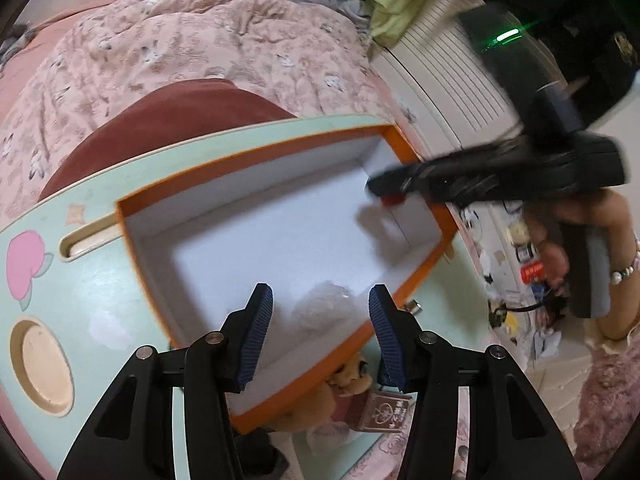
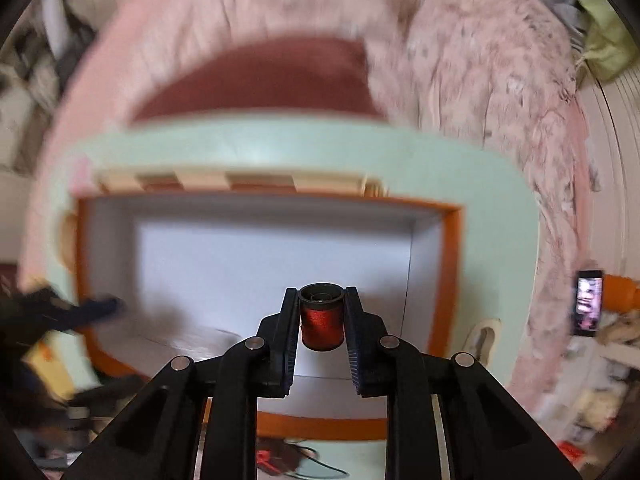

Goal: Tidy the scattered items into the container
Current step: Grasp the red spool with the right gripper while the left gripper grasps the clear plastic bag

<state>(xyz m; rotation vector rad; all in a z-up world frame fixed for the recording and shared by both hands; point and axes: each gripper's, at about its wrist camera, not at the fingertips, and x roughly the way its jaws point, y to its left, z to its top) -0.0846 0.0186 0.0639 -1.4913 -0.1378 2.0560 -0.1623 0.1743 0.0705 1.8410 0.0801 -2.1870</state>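
Right gripper (image 2: 322, 312) clamps a red thread spool (image 2: 321, 322) between its 2 pads; we hold it over the white inside of the orange-rimmed box (image 2: 450, 264). Left gripper (image 1: 320, 320) hangs over the box's near rim (image 1: 404, 288), jaws parted around a clear crumpled wrapper (image 1: 320, 308), pads not pressing it.
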